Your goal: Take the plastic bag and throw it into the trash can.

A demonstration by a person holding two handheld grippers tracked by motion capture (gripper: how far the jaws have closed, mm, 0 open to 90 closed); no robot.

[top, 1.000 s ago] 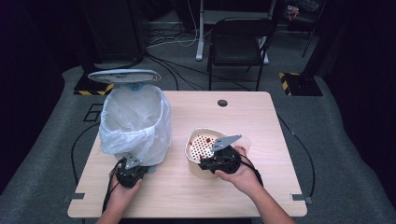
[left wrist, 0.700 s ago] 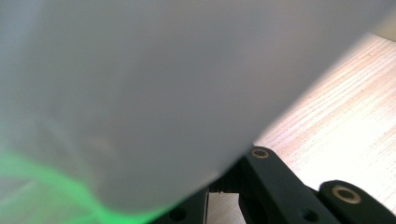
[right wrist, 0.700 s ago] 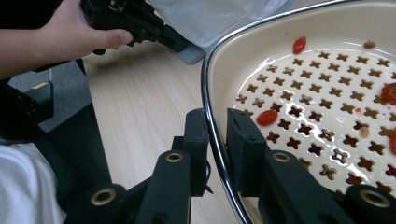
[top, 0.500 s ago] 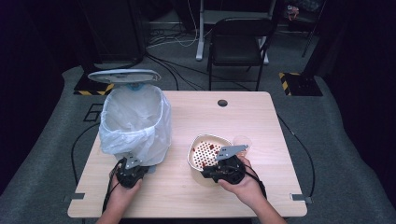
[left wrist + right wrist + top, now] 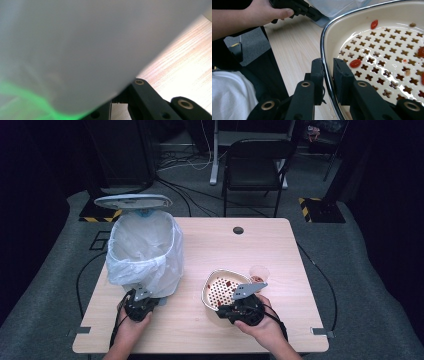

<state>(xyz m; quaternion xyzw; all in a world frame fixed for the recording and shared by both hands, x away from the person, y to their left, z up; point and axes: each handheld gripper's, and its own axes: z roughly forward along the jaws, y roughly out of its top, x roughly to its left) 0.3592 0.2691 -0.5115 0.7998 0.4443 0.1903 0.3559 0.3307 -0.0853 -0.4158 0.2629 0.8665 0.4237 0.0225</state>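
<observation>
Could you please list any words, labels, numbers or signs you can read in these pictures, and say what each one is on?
None can be read.
The bowl gripped at its rim by the right tool bears only a pattern of cross-shaped marks, no lettering.
The bin liner is plain.
The yellow and black hazard stripes on the floor carry no words.
The table is unmarked wood.

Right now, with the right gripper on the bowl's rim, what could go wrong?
The right gripper pinches only the thin rim of the bowl, so it could tip or slip. Liquid and red bits lie inside and could spill onto the table. A small cup stands right beside the bowl and could get knocked. The left gripper grips the bin low, which may not steady it.
</observation>
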